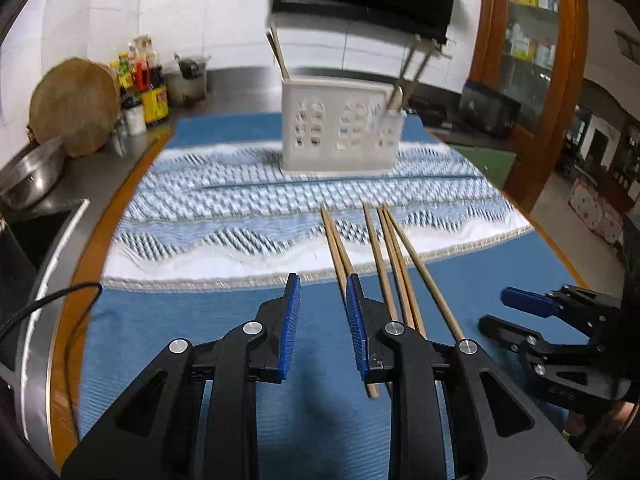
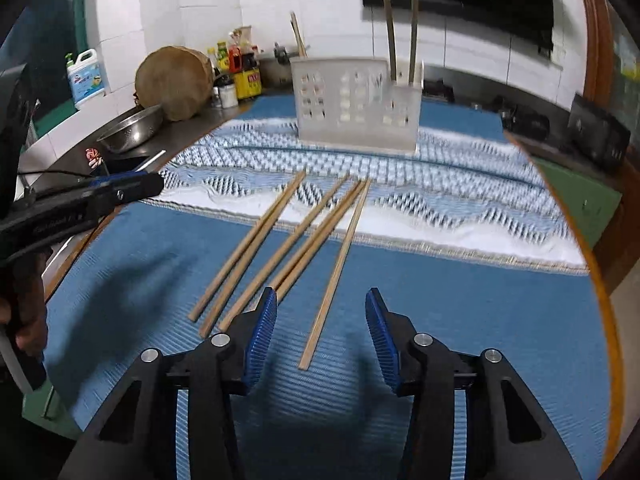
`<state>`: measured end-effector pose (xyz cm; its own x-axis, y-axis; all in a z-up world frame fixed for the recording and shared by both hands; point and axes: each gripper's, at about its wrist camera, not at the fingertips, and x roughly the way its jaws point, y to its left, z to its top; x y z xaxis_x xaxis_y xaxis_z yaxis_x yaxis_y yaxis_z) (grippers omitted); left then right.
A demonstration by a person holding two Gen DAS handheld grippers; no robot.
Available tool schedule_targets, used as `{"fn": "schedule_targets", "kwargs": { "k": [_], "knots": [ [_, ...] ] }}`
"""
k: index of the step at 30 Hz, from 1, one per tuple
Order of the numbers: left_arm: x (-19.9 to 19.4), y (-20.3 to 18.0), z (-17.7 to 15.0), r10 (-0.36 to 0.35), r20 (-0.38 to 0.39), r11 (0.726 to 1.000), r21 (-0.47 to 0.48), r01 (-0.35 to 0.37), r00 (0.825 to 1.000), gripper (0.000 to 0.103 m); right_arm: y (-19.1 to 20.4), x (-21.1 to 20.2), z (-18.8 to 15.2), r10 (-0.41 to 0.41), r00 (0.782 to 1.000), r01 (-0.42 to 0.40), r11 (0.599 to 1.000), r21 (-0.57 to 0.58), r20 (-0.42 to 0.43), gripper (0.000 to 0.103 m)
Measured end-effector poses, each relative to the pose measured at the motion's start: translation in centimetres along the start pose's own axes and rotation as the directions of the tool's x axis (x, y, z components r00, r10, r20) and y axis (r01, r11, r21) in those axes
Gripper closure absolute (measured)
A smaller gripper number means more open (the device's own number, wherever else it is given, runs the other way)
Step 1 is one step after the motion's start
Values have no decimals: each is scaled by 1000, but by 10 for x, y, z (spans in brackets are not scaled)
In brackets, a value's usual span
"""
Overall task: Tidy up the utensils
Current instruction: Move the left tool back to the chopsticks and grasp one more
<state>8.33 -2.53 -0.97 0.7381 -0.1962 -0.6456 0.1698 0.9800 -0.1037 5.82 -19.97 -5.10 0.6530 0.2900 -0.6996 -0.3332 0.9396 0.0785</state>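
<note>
With six chopsticks (image 2: pixel 280 248) loose mid-frame, both the left gripper (image 1: pixel 320 320) and the right gripper (image 2: pixel 320 336) hang open and empty, apparently about to pick one for the white holder (image 2: pixel 356 104) at upper centre.

Six loose chopsticks (image 2: pixel 280 244), one white holder (image 2: pixel 356 104), four utensils upright inside (image 2: pixel 390 36)

Two low wrist views, angled down, sharing chopsticks (image 1: pixel 376 264) and holder (image 2: pixel 356 106).

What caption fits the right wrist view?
Open right gripper above a lone chopstick on the blue mat, white utensil holder behind.
</note>
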Motion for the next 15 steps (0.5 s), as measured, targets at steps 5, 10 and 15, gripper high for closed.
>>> {"fn": "schedule_targets", "kwargs": {
  "k": [5,10,15],
  "knots": [
    [13,-8,-15,-16,-49,1000,10,16,999,79,0,14,-7,1,999,-1,1000,15,-38,71],
    [26,-16,-25,-19,-99,999,24,21,995,79,-1,21,-9,0,998,1,1000,25,-63,78],
    [36,-20,-29,-21,-132,999,32,25,991,79,-1,27,-12,-5,996,7,1000,28,-87,80]
  ]
}}
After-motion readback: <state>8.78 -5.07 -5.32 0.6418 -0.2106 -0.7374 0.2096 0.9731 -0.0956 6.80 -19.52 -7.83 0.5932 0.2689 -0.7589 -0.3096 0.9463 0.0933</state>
